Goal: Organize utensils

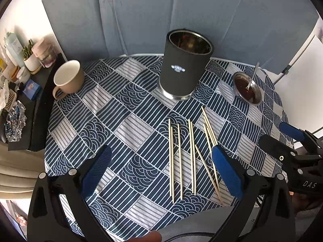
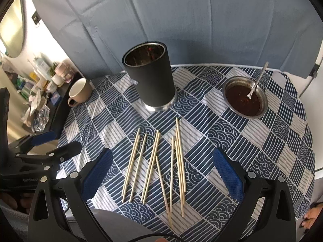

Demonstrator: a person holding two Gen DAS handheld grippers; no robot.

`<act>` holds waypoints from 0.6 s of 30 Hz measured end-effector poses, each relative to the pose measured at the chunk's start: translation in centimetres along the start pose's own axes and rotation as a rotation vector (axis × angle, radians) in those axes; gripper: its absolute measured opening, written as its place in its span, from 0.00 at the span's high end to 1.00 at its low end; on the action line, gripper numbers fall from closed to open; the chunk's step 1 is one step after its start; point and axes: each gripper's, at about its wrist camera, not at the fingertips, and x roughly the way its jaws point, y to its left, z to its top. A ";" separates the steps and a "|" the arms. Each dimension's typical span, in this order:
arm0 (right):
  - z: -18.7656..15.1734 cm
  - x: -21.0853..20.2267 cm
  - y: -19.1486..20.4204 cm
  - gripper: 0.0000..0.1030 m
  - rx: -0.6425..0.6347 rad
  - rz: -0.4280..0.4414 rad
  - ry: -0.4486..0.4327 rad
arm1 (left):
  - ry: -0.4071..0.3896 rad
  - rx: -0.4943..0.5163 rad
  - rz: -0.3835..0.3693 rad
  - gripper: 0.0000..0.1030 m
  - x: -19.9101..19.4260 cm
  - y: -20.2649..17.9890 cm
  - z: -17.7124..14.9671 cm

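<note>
Chopsticks lie loose mid-table, canister behind; both grippers' fingers spread apart, empty.

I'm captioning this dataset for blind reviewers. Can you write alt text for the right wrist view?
Loose wooden chopsticks lie scattered on a blue patterned tablecloth between the open right gripper. Behind them stand an empty black utensil holder, a beige mug and a sauce bowl with a spoon.

The left gripper hovers with its blue-padded fingers spread wide, holding nothing. The right gripper hovers just to its right, level with it, its fingers likewise wide apart and empty.
</note>
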 end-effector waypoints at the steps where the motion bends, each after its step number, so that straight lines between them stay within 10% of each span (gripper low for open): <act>1: 0.1 0.3 0.0 0.08 0.001 0.001 0.009 | 0.007 0.000 0.000 0.06 0.3 0.0 0.1; 18: 1.0 8.5 -1.7 0.08 0.022 -0.059 0.198 | 0.248 0.006 0.020 0.06 9.2 0.6 1.4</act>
